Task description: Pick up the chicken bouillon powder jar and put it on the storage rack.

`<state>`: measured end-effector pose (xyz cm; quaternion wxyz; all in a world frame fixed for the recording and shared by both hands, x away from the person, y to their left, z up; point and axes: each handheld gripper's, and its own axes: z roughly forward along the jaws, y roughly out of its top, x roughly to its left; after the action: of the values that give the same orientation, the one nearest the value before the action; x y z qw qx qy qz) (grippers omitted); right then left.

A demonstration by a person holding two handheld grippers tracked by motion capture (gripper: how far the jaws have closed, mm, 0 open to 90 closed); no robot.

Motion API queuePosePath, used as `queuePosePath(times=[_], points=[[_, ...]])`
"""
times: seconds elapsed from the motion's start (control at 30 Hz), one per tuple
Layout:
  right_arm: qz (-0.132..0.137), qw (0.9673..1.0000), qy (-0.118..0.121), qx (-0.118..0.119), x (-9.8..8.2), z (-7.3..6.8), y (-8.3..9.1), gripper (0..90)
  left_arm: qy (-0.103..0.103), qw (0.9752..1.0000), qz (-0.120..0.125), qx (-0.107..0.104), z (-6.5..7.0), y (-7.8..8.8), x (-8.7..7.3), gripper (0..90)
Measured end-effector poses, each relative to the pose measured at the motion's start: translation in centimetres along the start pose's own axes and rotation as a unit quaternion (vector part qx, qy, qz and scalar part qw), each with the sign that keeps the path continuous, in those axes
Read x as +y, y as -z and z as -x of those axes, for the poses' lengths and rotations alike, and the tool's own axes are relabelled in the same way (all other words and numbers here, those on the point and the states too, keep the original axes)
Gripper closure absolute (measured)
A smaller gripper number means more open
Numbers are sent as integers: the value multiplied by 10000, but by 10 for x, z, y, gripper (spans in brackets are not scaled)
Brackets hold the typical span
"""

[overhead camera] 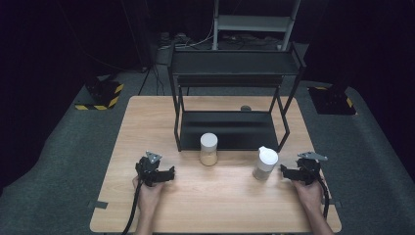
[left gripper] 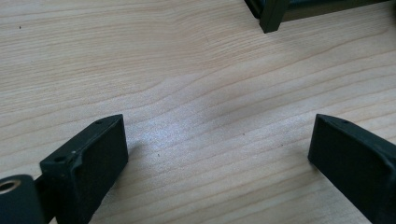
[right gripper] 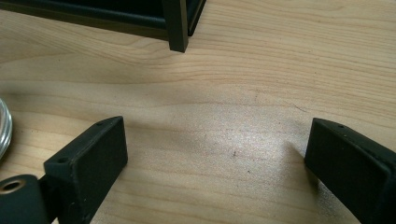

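Observation:
Two jars stand on the wooden table (overhead camera: 215, 196) in front of a black two-tier rack (overhead camera: 230, 98). One is a white-lidded jar (overhead camera: 209, 149) with tan contents, near the rack's front edge. The other, a jar with a white spout lid (overhead camera: 265, 163), stands to the right. My left gripper (overhead camera: 169, 174) rests on the table left of the jars, open, with bare wood between its jaws (left gripper: 217, 144). My right gripper (overhead camera: 285, 171) lies just right of the spout-lid jar, open, nothing between its fingers (right gripper: 217, 149). A curved metal rim (right gripper: 3, 126) shows at the left edge of the right gripper view.
The rack's front legs (left gripper: 271, 16) (right gripper: 176, 25) stand on the table ahead of each gripper. A small dark round object (overhead camera: 245, 108) lies behind the rack's lower shelf. Grey carpet surrounds the table; stands with yellow-black striped bases (overhead camera: 100, 95) sit at the back.

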<state>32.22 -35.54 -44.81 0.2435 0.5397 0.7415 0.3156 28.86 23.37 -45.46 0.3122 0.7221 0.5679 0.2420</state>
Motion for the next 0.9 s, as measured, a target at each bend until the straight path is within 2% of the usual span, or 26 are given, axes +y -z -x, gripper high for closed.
queuePosePath(times=[0.4,0.43,0.5,0.57,0.67,0.8,0.9], points=[[-1,10000,1,-5,0,0,0,51,-105,9997,-33,-205,1,-5,5,6],[0,10000,0,-5,0,0,0,51,-51,9991,13,-419,-2,-6,6,7],[0,10000,1,-5,0,0,0,51,-52,9979,38,-645,-3,-7,9,6],[1,10000,0,-5,0,0,0,51,-134,9971,114,-740,1,-6,10,6],[1,10000,1,-4,0,0,0,52,-306,9946,200,-973,7,-6,14,7],[3,10000,3,0,0,0,0,54,-518,9900,293,-1282,18,-8,21,8],[3,10000,4,1,0,0,0,54,-598,9871,387,-1436,25,-11,24,14]])
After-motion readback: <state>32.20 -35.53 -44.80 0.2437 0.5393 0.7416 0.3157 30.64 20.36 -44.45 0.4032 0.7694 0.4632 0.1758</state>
